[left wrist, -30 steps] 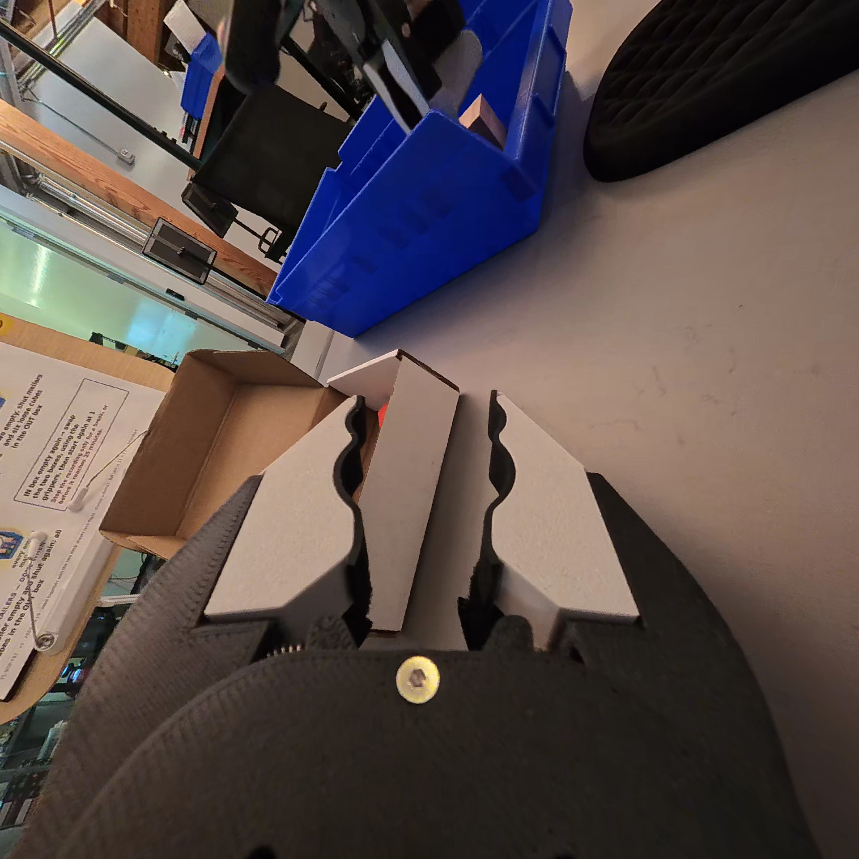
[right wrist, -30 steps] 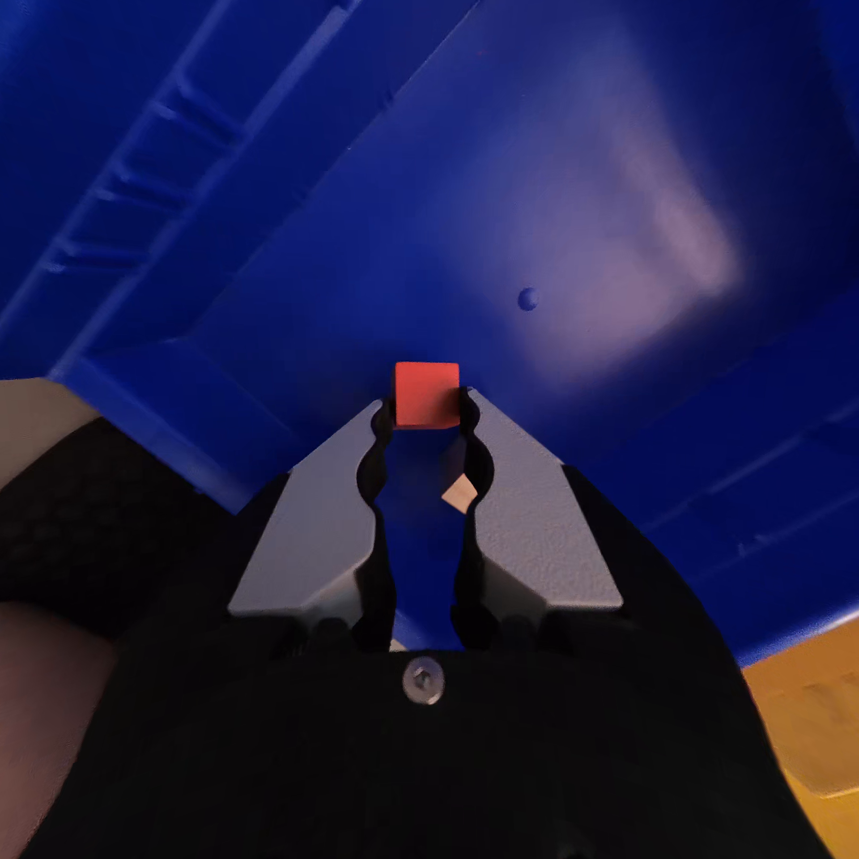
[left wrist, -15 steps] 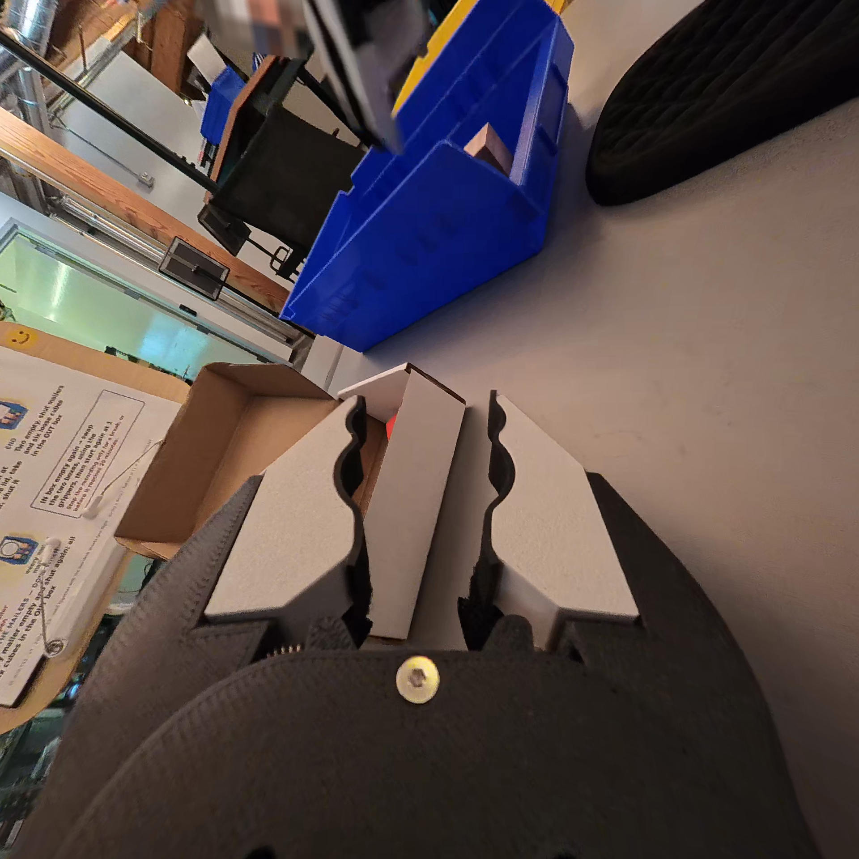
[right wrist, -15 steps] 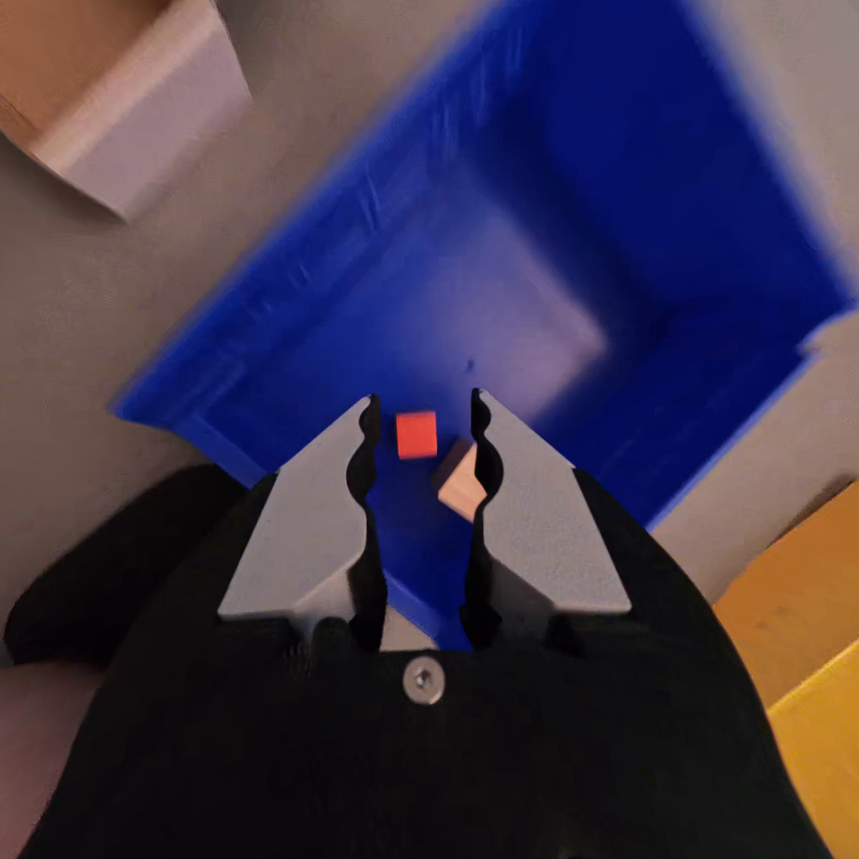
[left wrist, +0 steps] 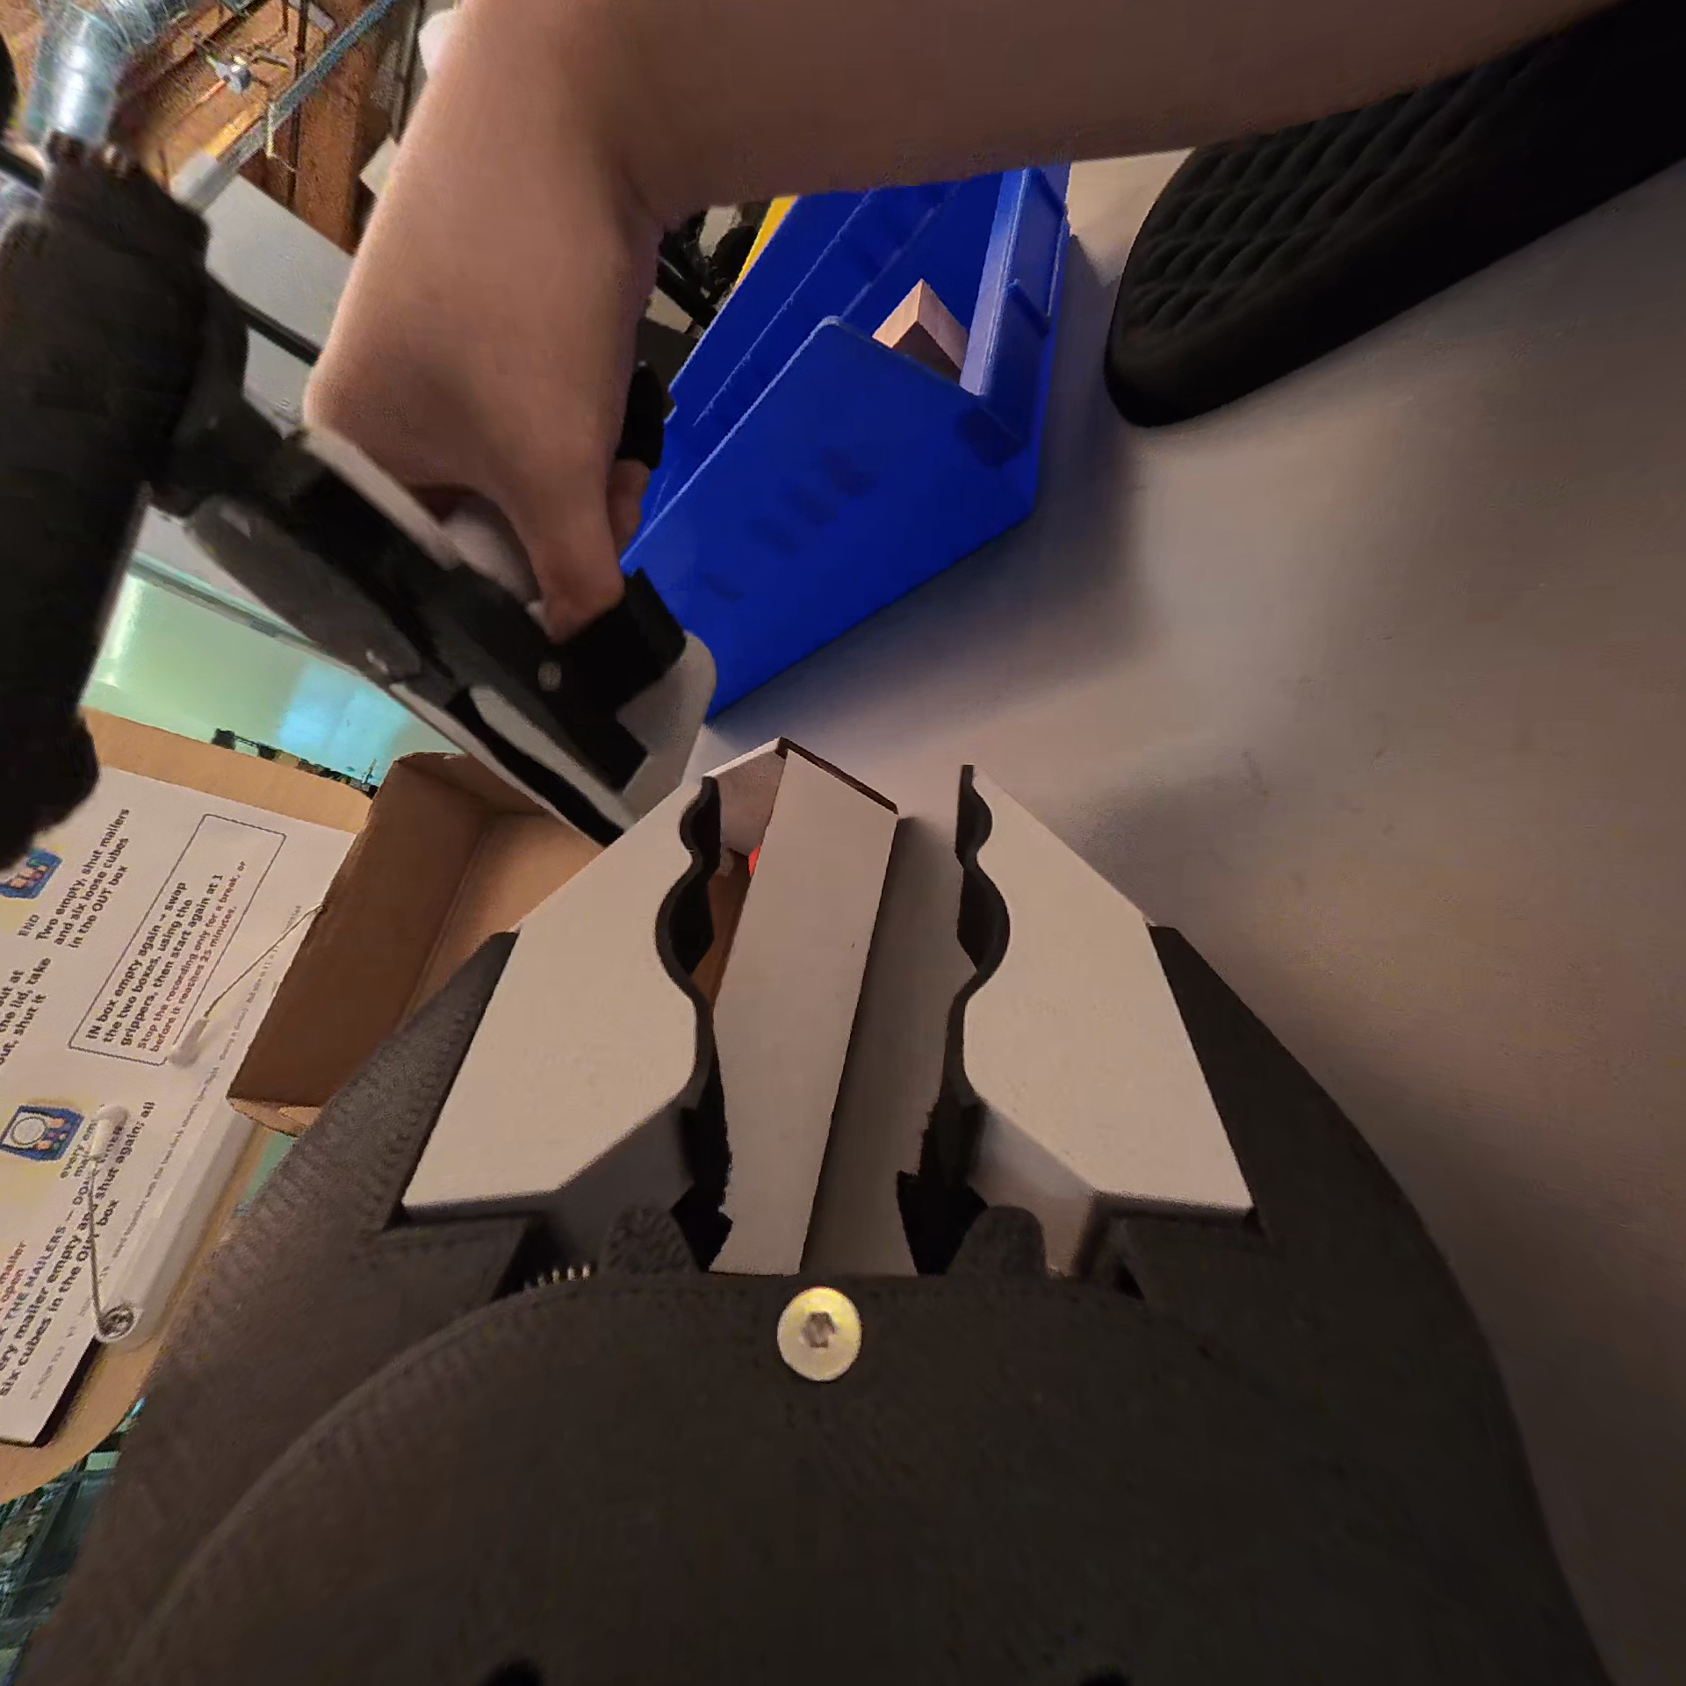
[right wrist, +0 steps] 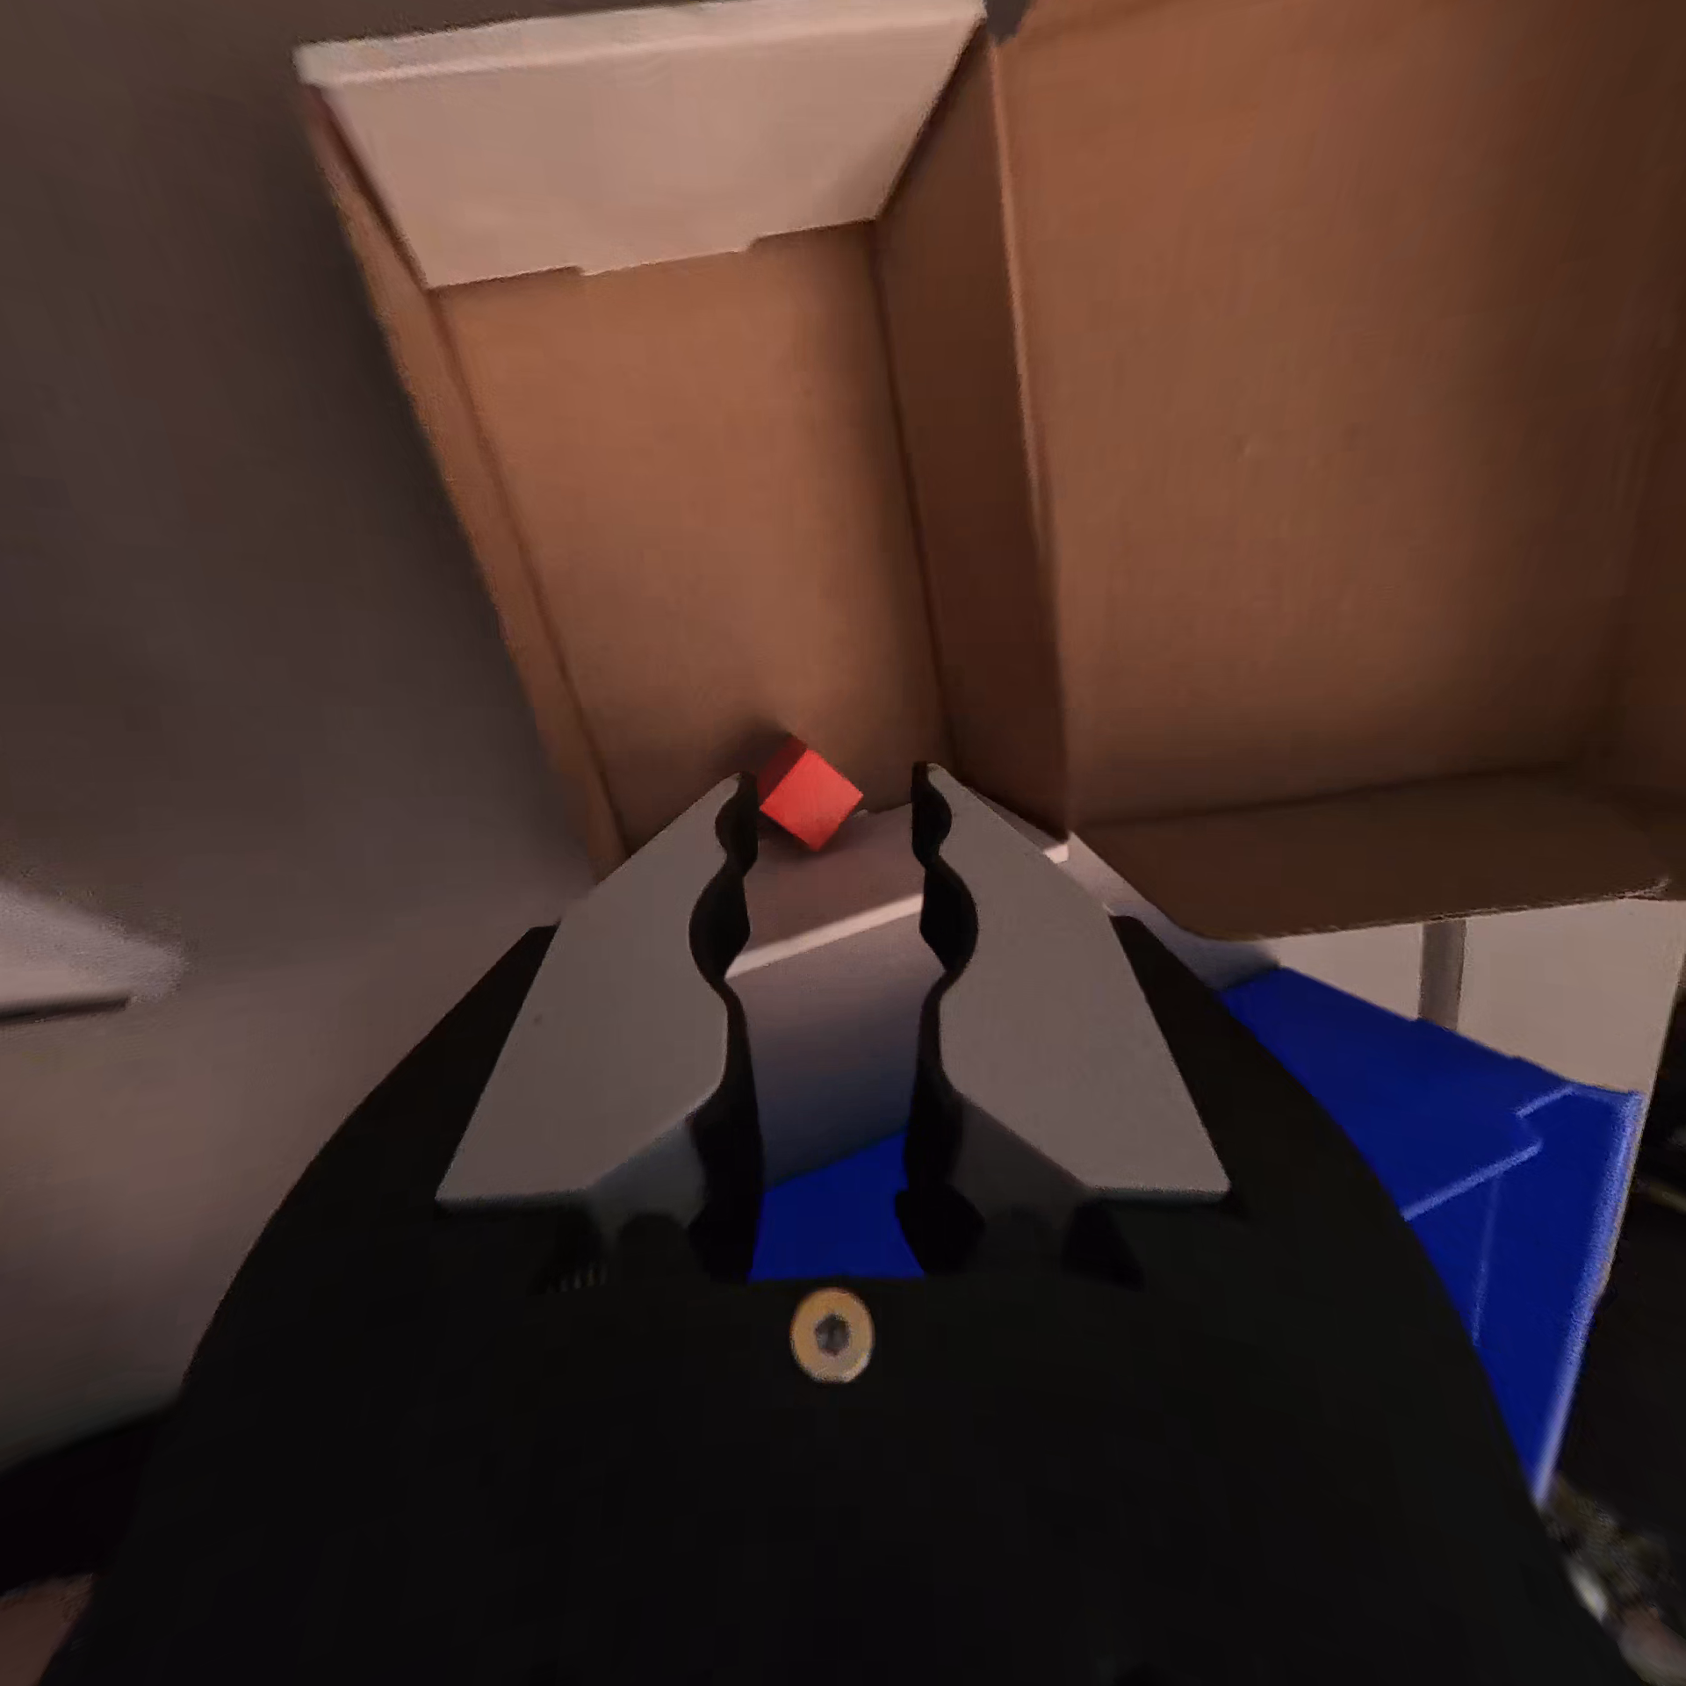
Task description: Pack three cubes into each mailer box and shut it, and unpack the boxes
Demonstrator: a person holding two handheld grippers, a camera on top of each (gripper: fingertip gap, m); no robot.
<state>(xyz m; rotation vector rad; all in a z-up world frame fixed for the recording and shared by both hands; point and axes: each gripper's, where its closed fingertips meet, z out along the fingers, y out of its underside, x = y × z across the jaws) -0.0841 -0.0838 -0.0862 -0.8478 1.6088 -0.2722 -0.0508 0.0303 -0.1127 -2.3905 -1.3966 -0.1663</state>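
Grey table [left wrist: 1368, 730] carries an open cardboard box [right wrist: 693, 474] with a red cube [right wrist: 807, 805] inside. The left gripper [left wrist: 835, 821] is spread around its wall; the right gripper [right wrist: 830, 794] gapes empty above. A blue bin [left wrist: 848, 511] stands behind.

From where I steer, this reads as a lab or workshop bench set up for a recording exercise, not a home. Ahead of my left claw, a blue plastic parts bin [left wrist: 848, 511] of the stackable workshop kind sits on a plain grey tabletop [left wrist: 1323, 821]. Off to the claw's left lies a printed instruction sheet [left wrist: 100, 1049] on a board (pinned with small tethered pegs). Farther up and left I see bare wooden framing [left wrist: 319, 109], a shiny metal duct [left wrist: 73, 82] and cabling. A black textured pad [left wrist: 1368, 228] rests up to the right.
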